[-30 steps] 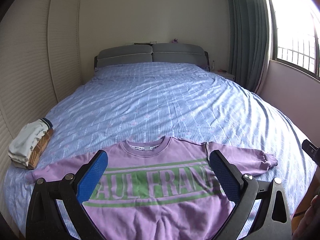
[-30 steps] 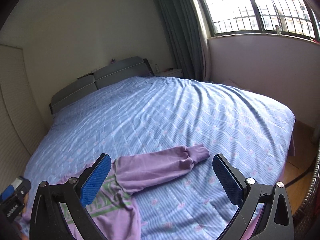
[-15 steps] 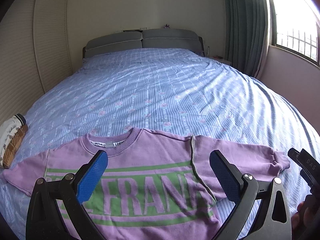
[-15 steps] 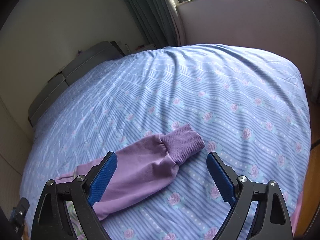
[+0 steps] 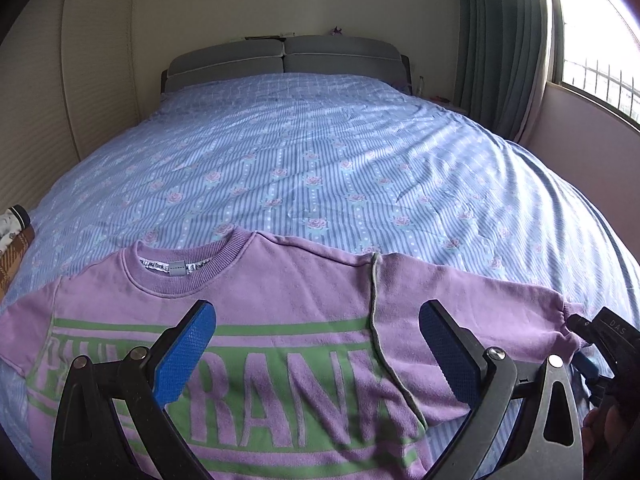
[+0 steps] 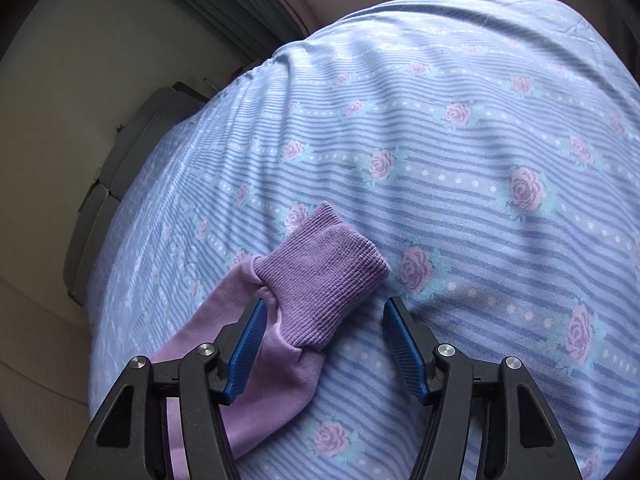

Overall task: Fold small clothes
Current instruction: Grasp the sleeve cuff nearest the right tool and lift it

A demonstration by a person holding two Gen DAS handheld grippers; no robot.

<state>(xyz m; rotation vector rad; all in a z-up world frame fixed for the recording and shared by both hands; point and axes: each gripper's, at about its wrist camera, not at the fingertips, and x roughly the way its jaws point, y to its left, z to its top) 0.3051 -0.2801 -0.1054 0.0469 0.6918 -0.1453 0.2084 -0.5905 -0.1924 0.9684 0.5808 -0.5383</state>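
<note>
A small purple sweatshirt [image 5: 280,300] with green lettering lies flat, front up, on the blue bed, collar [image 5: 180,264] away from me. My left gripper [image 5: 316,352] is open above its chest, holding nothing. The right sleeve's ribbed cuff [image 6: 324,268] lies between the open jaws of my right gripper [image 6: 324,344], whose left pad [image 6: 248,344] sits at the sleeve's edge. The right gripper also shows in the left wrist view [image 5: 600,344], at the cuff end of the sleeve.
The bed [image 5: 340,168] has a blue striped sheet with roses and a grey headboard [image 5: 284,60]. Folded clothes [image 5: 12,236] lie at the bed's left edge. Curtains and a window [image 5: 592,48] are on the right. The bed's right edge drops off close by.
Both grippers have moved down and closer to the sweatshirt. The right gripper has come down over the sleeve cuff, which now lies between its jaws, and the jaws have narrowed.
</note>
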